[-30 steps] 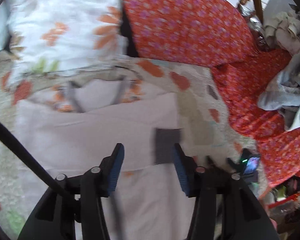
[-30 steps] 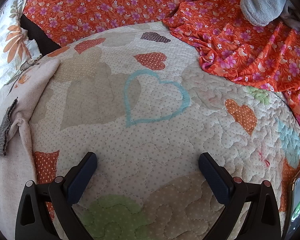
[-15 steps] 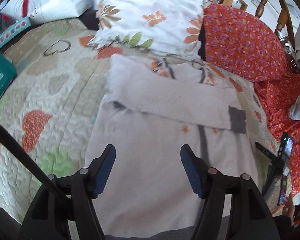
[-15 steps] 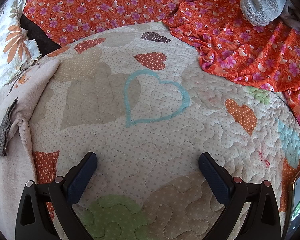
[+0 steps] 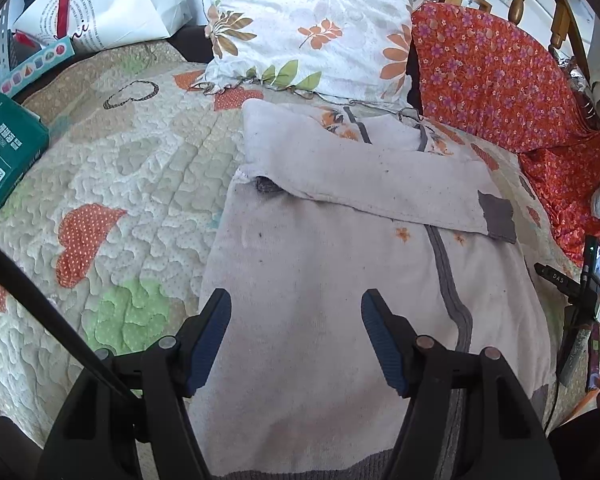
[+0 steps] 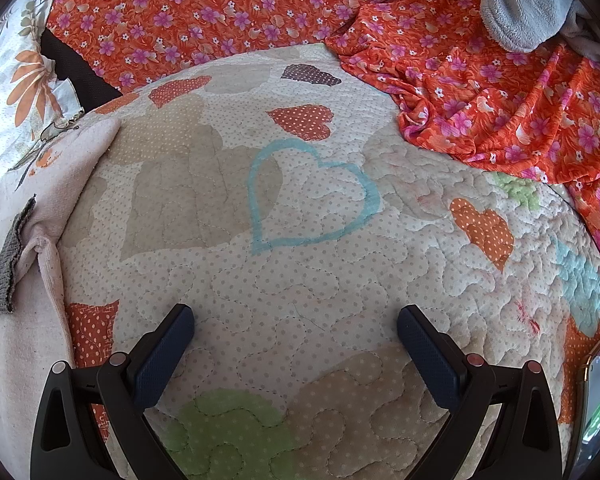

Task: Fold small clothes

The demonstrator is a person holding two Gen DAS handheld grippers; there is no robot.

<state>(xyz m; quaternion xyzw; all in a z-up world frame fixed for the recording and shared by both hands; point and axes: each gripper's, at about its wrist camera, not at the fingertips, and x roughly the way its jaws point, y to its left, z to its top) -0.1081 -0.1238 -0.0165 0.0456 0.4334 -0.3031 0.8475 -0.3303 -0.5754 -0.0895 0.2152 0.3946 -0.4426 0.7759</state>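
A small pale pink garment with grey trim lies flat on the quilted bedspread. One sleeve is folded across its chest, its grey cuff at the right. My left gripper hovers open over the garment's lower body, nothing between its blue pads. In the right wrist view the same garment shows at the left edge with the grey cuff. My right gripper stands wide open over bare quilt, apart from the garment.
A floral pillow and an orange flowered cloth lie behind the garment. A green box and white bag sit at the left. A phone lies at the right edge; grey fleece sits far right.
My left gripper has swung back and to the left from the sleeve cuff to over the garment's lower body, and its jaws have widened. The right gripper has not moved.
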